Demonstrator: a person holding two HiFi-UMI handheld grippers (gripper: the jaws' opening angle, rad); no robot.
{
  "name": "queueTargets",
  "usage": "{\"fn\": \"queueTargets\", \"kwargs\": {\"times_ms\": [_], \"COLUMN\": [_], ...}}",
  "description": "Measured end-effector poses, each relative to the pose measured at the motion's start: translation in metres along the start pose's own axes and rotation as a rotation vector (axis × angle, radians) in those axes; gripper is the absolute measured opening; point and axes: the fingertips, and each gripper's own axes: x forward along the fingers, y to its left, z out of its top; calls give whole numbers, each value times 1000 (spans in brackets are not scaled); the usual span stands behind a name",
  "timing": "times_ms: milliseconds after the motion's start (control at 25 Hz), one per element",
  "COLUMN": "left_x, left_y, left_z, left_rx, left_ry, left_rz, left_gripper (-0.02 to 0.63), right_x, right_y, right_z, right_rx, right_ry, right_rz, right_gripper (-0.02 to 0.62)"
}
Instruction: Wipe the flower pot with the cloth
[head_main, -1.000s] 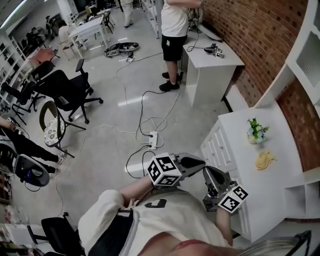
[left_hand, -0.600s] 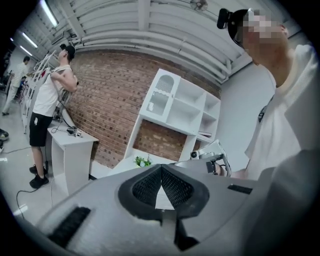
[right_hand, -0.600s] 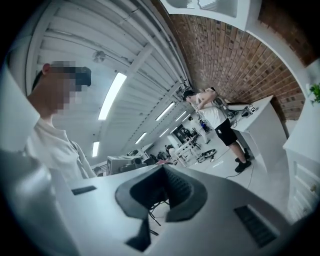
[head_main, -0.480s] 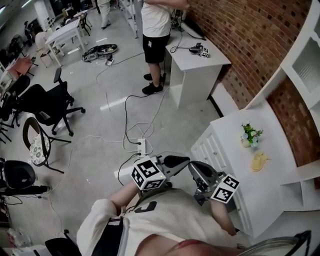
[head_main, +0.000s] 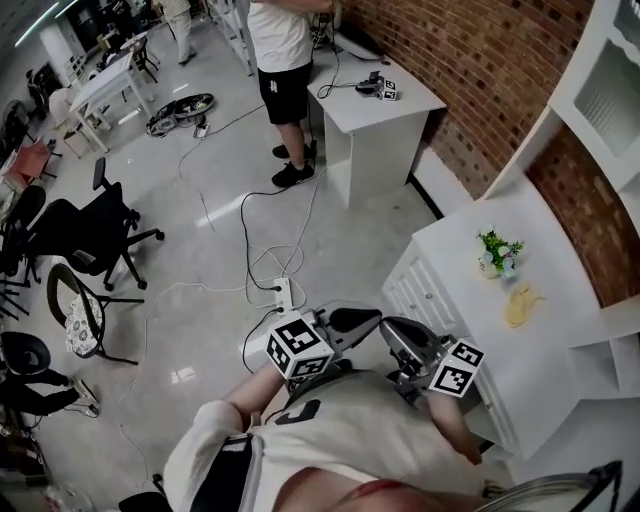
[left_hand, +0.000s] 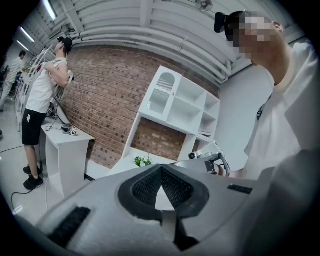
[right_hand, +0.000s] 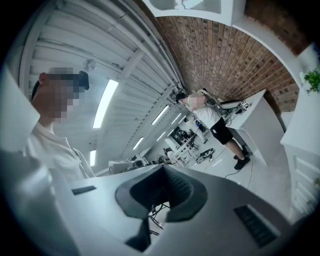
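A small pot with a green plant (head_main: 497, 255) stands on the white cabinet top (head_main: 470, 300) near the brick wall, and a yellow cloth (head_main: 520, 305) lies just in front of it. The pot (left_hand: 142, 161) also shows far off in the left gripper view. My left gripper (head_main: 375, 319) and right gripper (head_main: 390, 326) are both shut with nothing in them, held close to my chest beside the cabinet's front corner, well short of the pot and cloth. Plant leaves (right_hand: 312, 80) peek in at the right gripper view's edge.
White shelving (head_main: 600, 90) rises over the cabinet against the brick wall. A person (head_main: 280, 50) stands at a white desk (head_main: 375, 105) farther along. Cables and a power strip (head_main: 282, 293) lie on the floor, with office chairs (head_main: 85, 225) to the left.
I have moved along the floor toward the cabinet, both shut grippers carried with me. The pot, cloth and desk have shifted in the head view.
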Motion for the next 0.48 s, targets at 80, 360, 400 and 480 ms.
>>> {"fn": "queueTargets", "kwargs": {"times_ms": [80,360,400,480], "left_x": [22,96,105,129], "left_y": [-5,-16,-22,-39], "left_z": [0,8,9,10], "left_rx": [0,13,5,1], "left_ry": [8,20,21,37], "left_rz": [-18,-59,-61,-77], "left_gripper": [20,20,20,20], "right_x": [-18,-76,-85,-113], "right_y": [-10,-49,-49,-50], "right_z": [9,43,47,56], "right_rx": [2,-7,-14,-11], "right_ry": [-27,-83,-81,-91], "right_rz": [-26,-86,-93,-110], "right_gripper": [8,8,8,8]}}
